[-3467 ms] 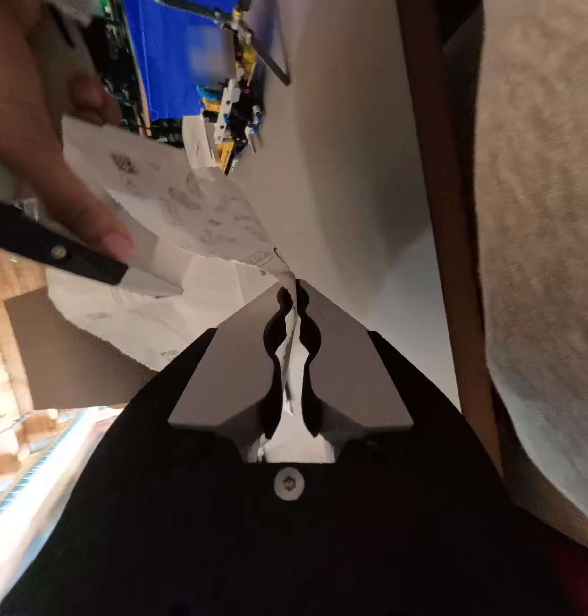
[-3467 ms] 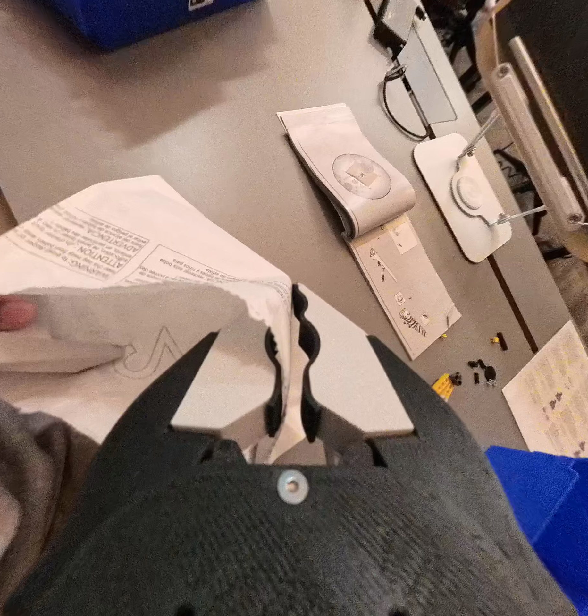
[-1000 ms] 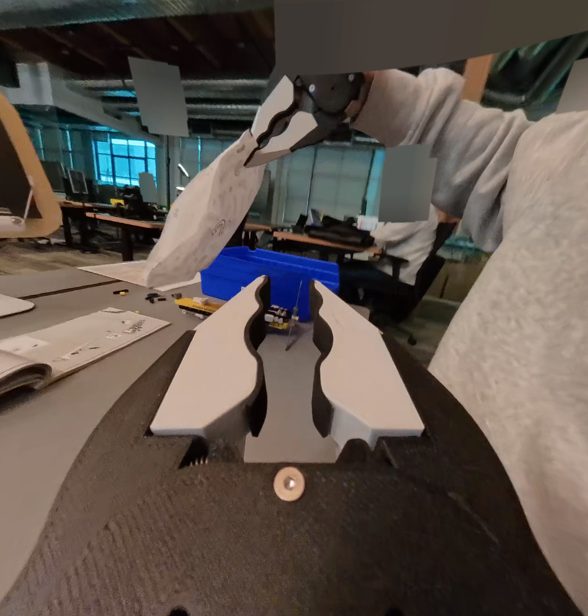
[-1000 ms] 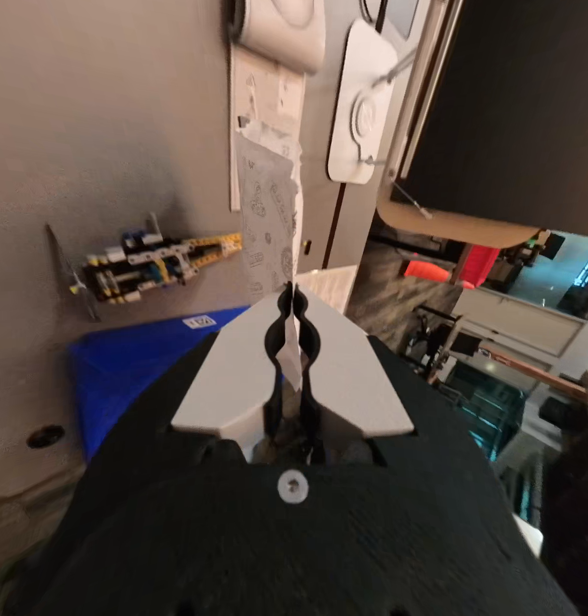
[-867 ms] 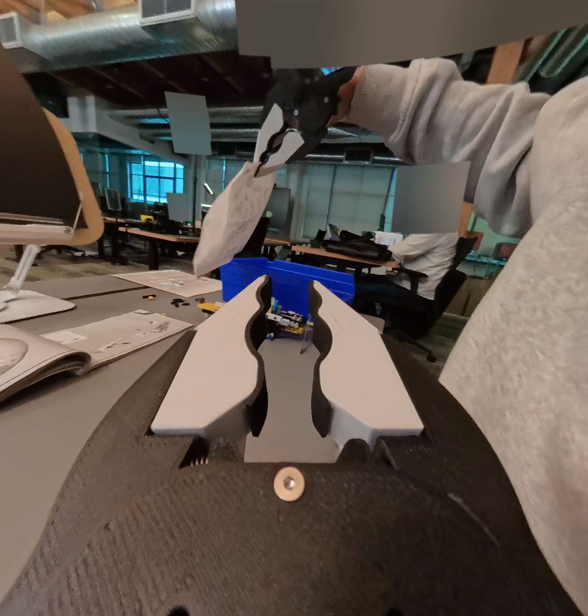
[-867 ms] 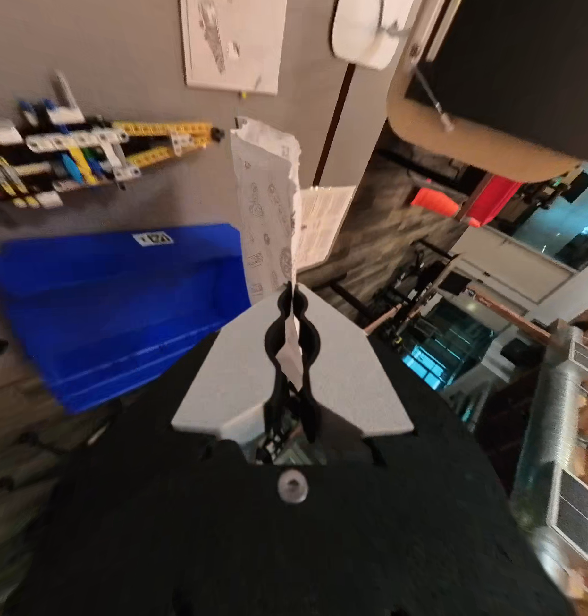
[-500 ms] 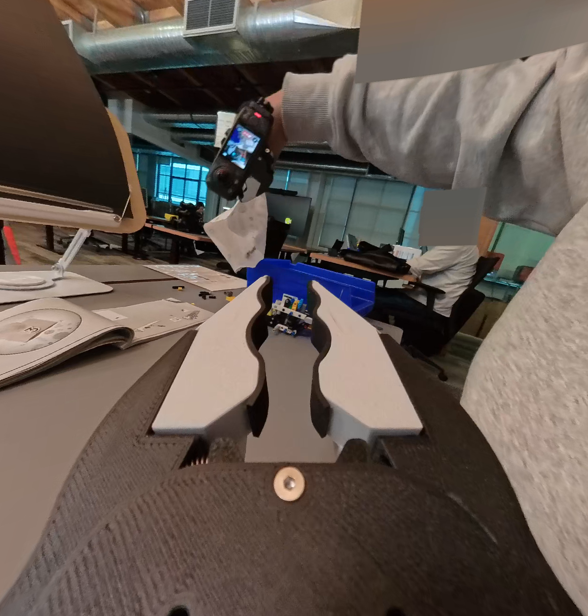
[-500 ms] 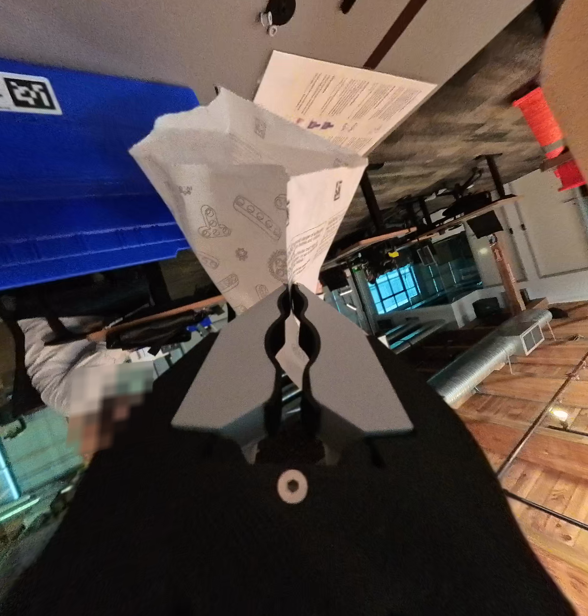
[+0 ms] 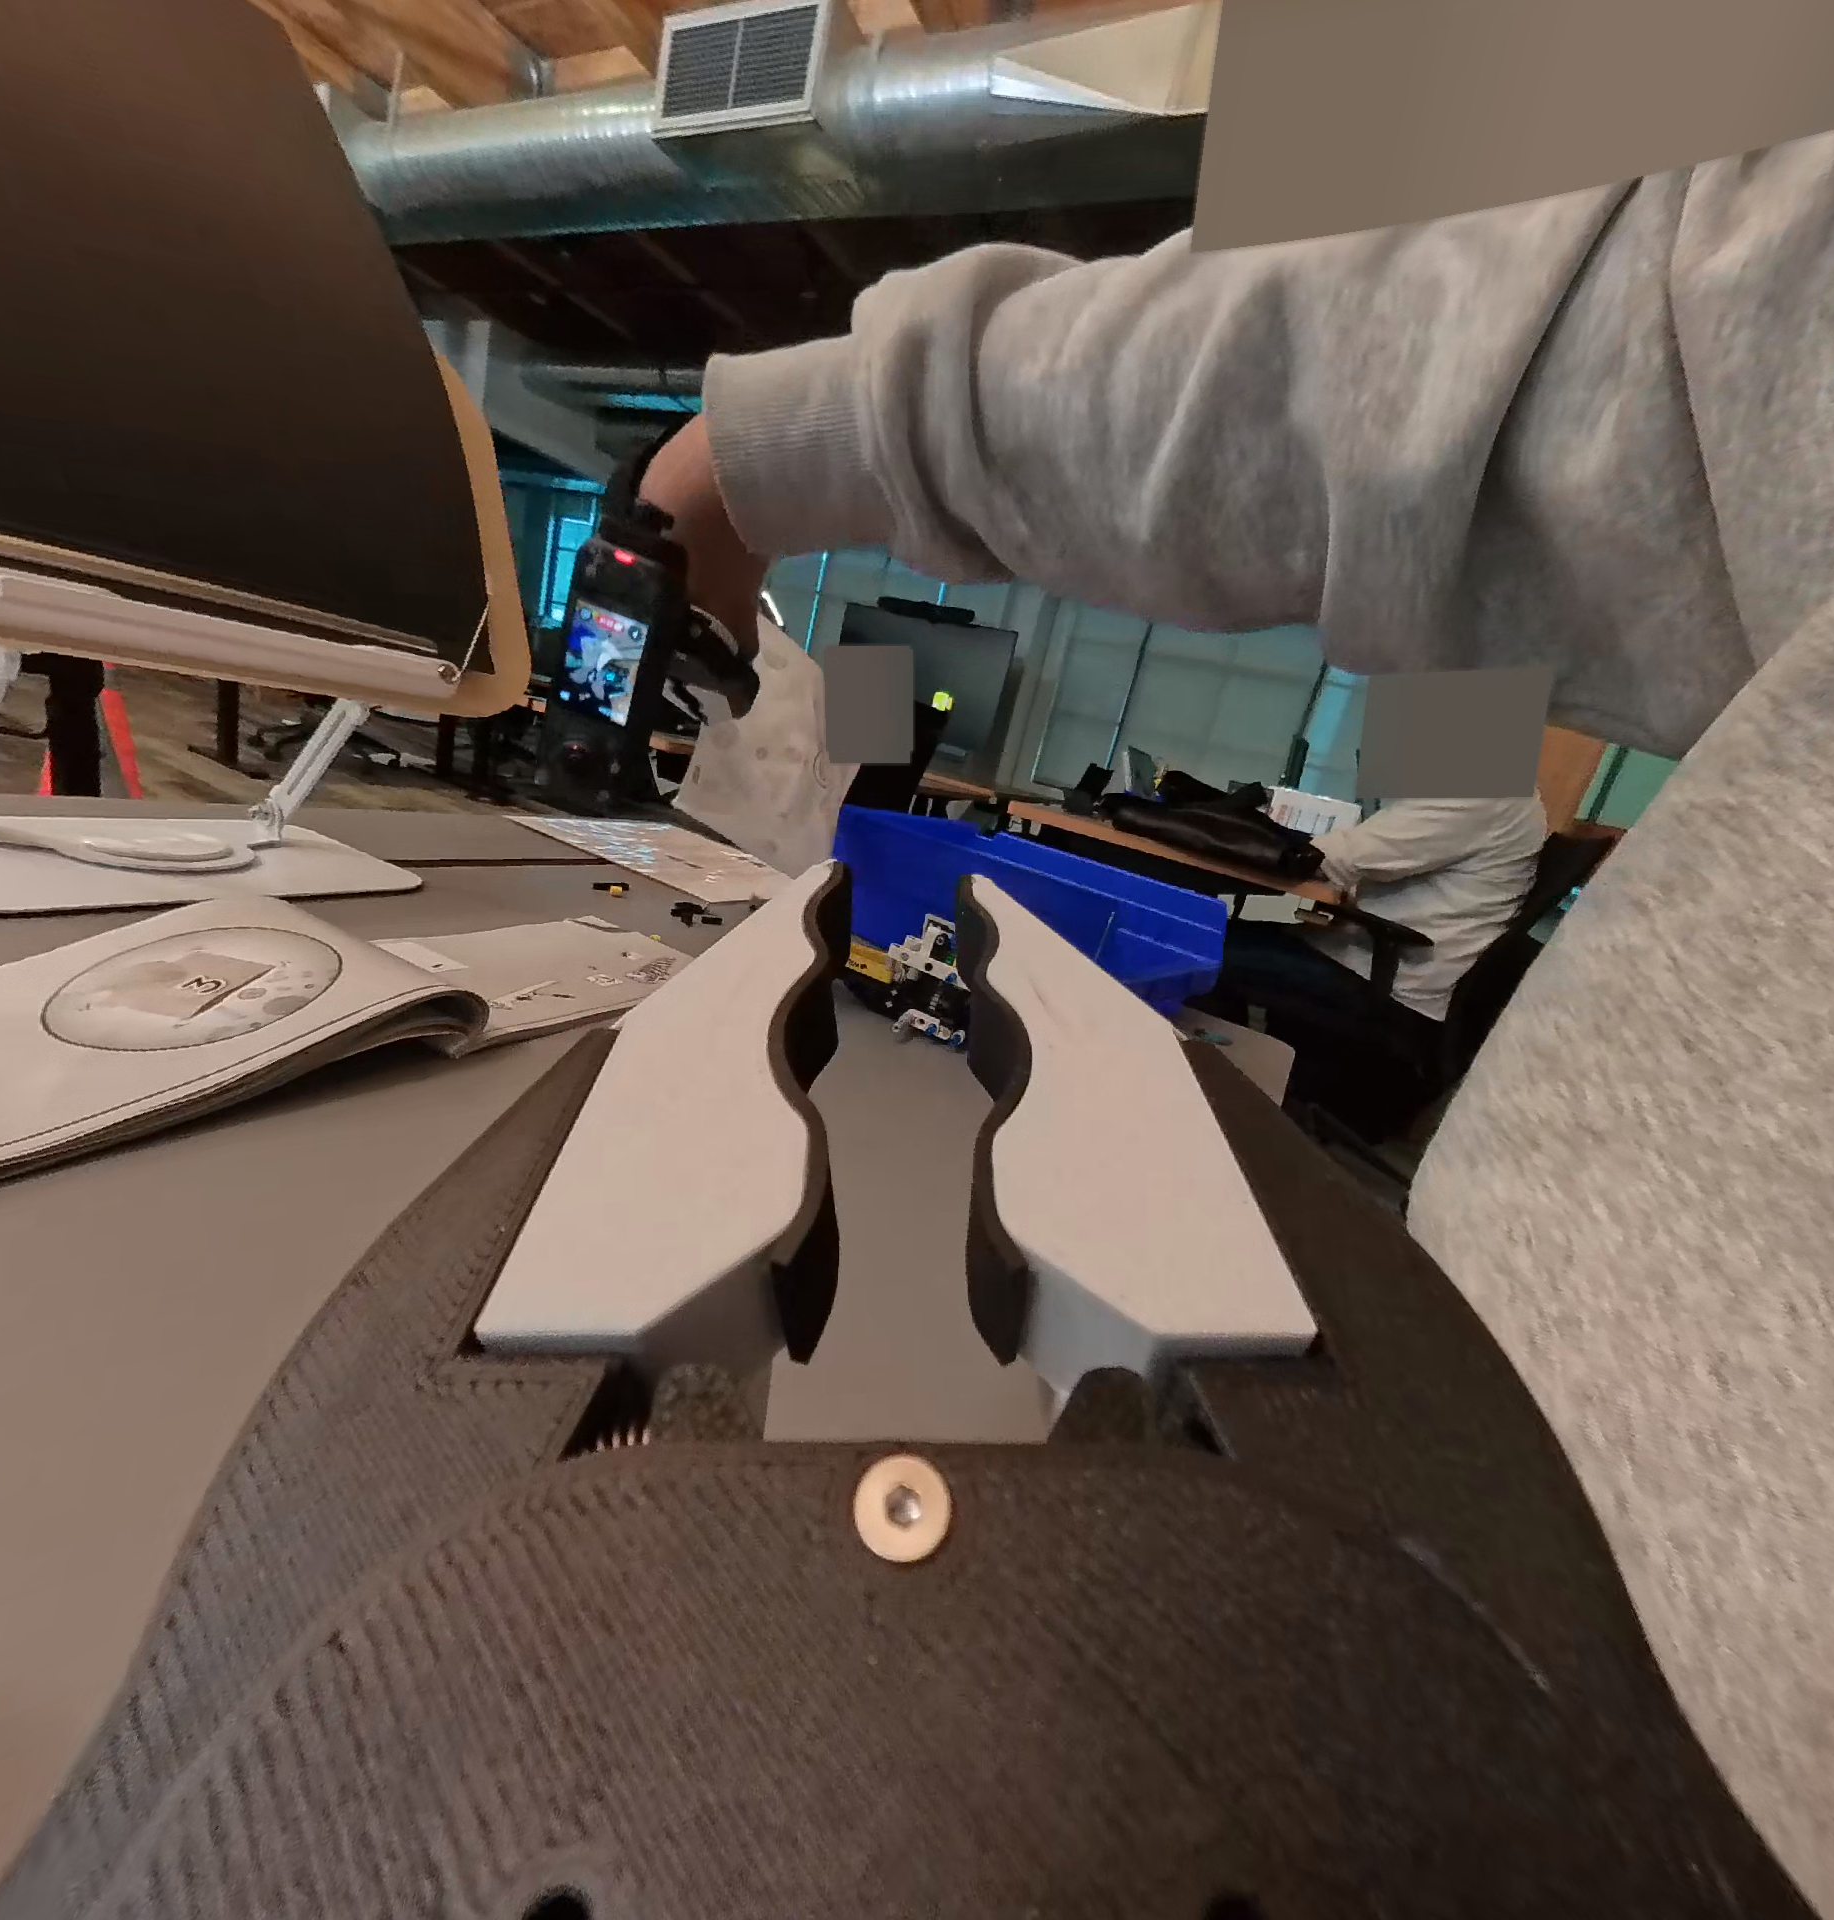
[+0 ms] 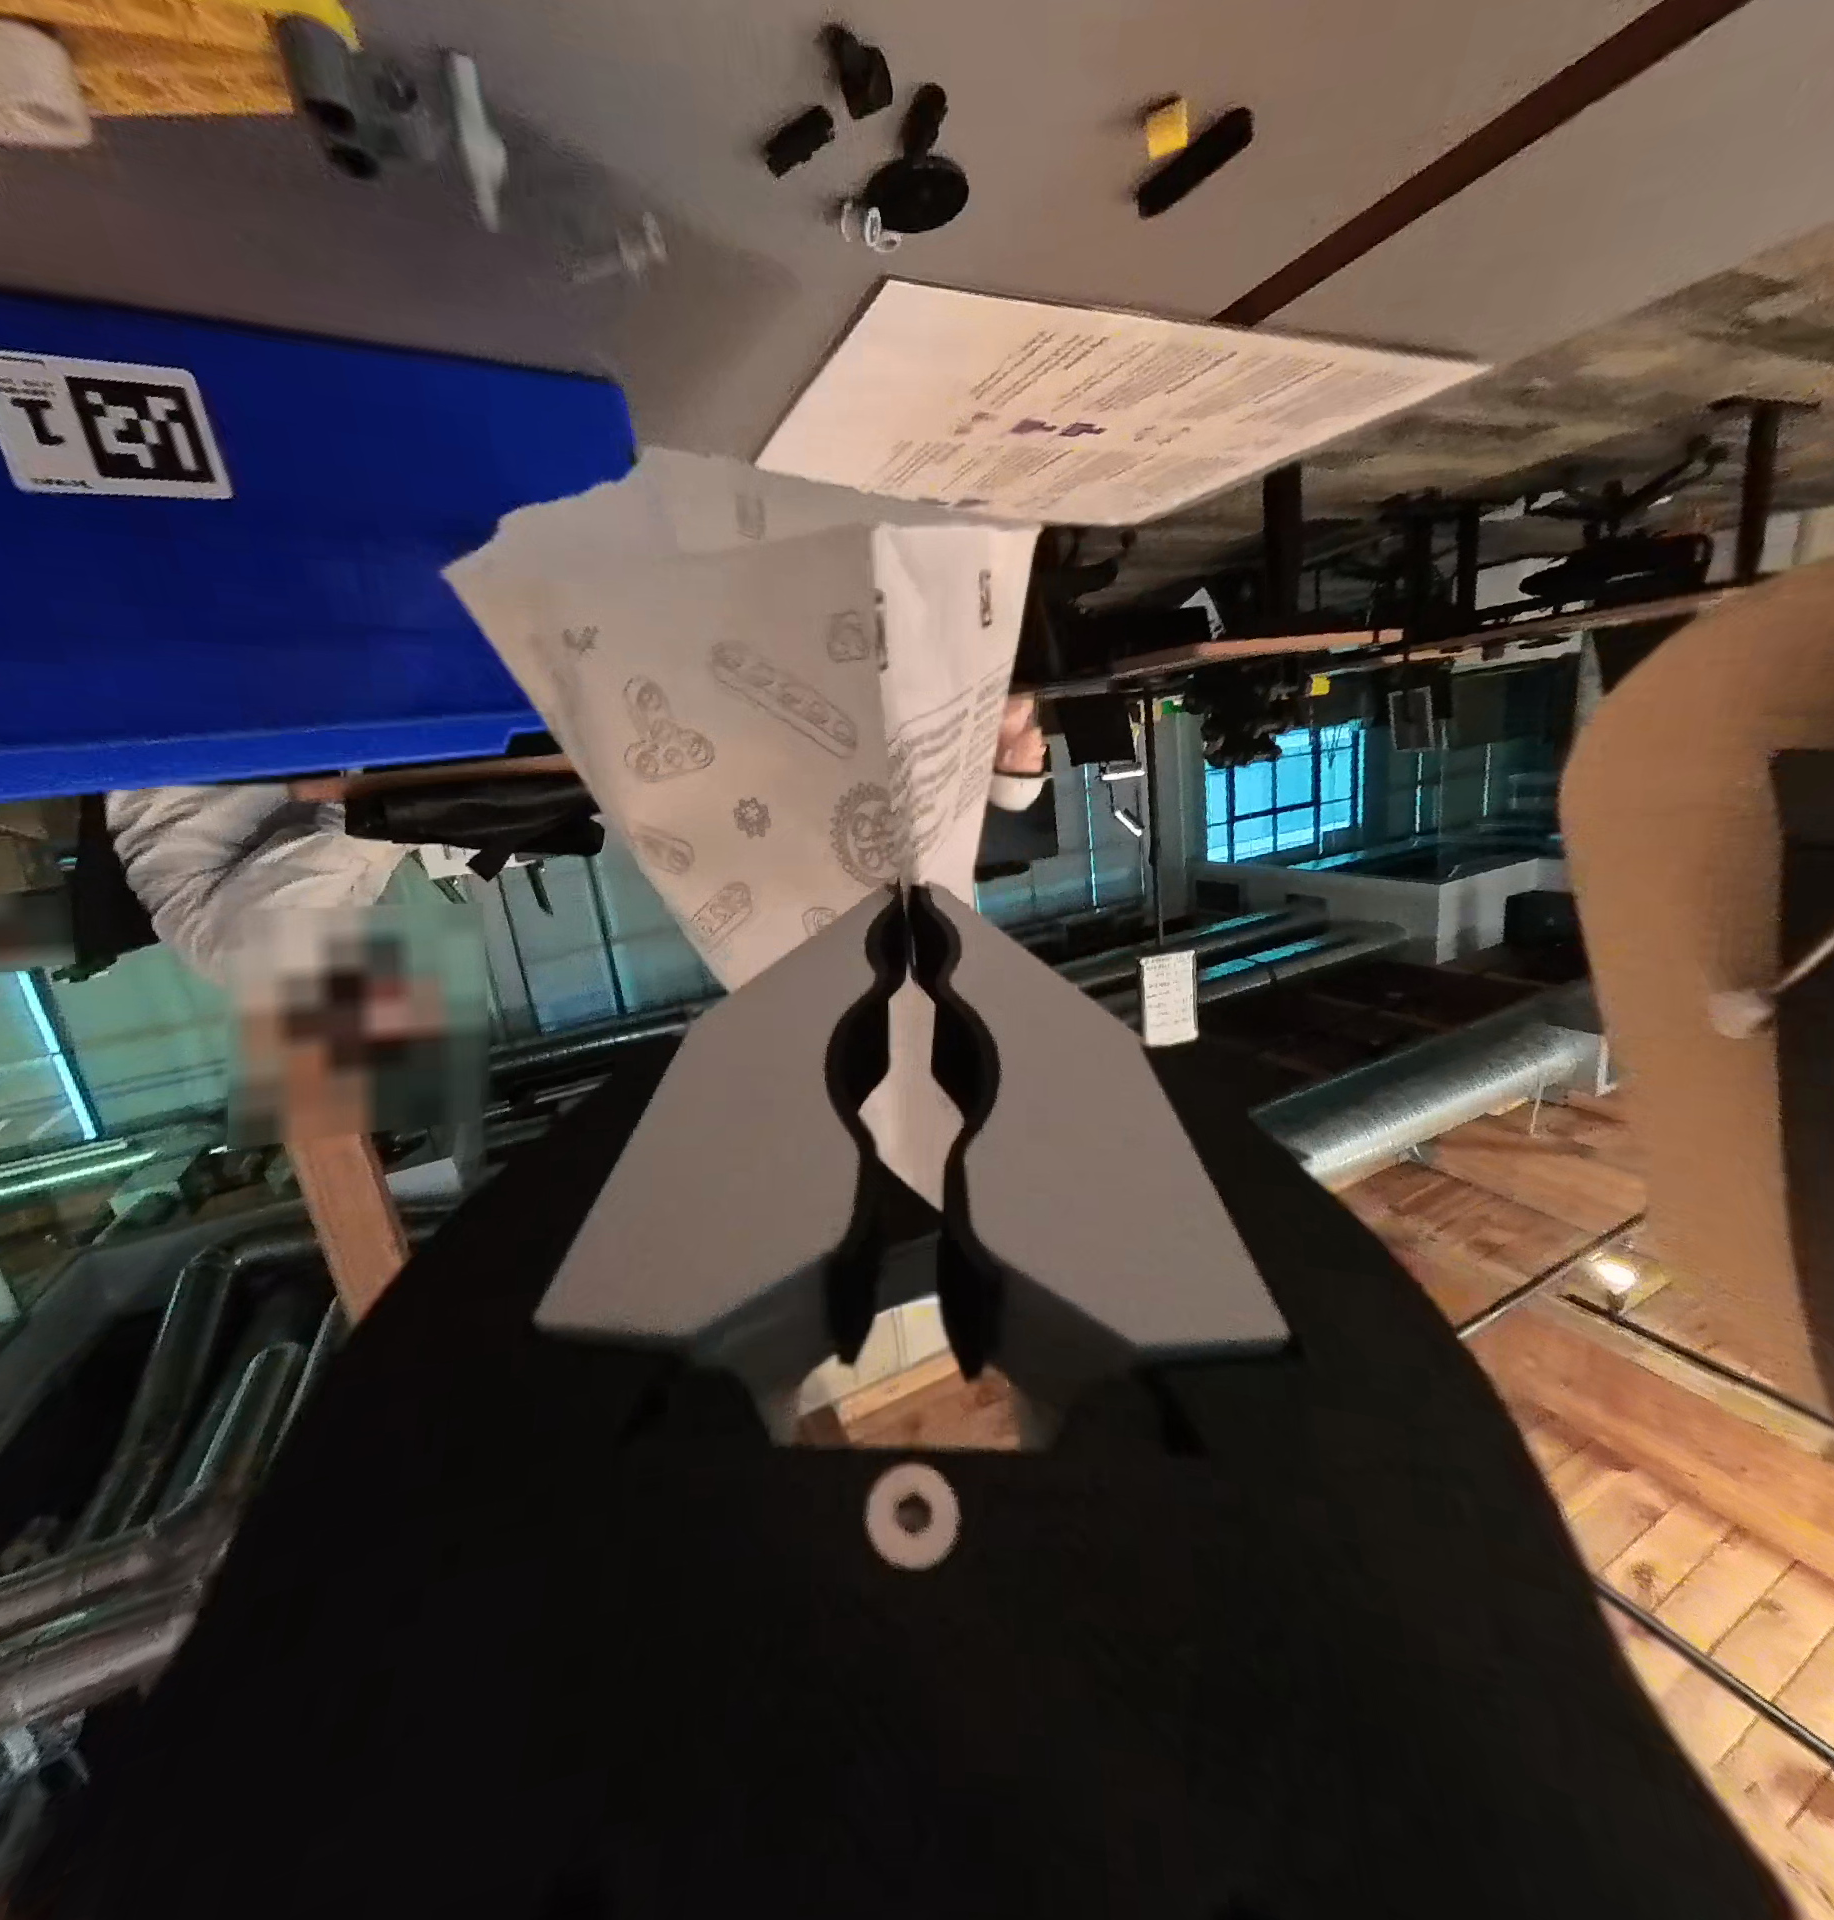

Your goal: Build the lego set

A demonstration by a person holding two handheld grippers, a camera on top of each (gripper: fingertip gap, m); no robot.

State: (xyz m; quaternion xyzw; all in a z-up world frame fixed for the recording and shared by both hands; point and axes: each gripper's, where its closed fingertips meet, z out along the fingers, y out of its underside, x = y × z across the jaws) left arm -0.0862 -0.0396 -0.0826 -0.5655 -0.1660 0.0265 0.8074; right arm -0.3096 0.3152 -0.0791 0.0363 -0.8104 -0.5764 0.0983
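Left gripper low over the grey table, jaws parted with a clear gap, nothing between them. Straight ahead through that gap, a partly built lego model: white, yellow and black beams with small blue pins, lying on the table just in front of a blue bin. Right gripper pinched tight on the corner of a white paper bag, fingertips meeting with only the paper between. Bag printed with pale grey outlines of beams, gears and pins, ragged along its torn open mouth, creased into a cone shape from the pinched corner. Same bag seen from the left wrist view, held in the air above the far side of the table beside the blue bin, under a grey sleeve. Right wrist view turned upside down: blue bin with a black-and-white tag, a printed sheet at the table edge, and loose small pieces in black, yellow and grey scattered on the table top. To the left in the left wrist view, an open instruction booklet lying flat with pages curled, a white monitor stand base behind it, and a few tiny dark pieces near the sheet. Whether the bag holds anything, not possible to tell.
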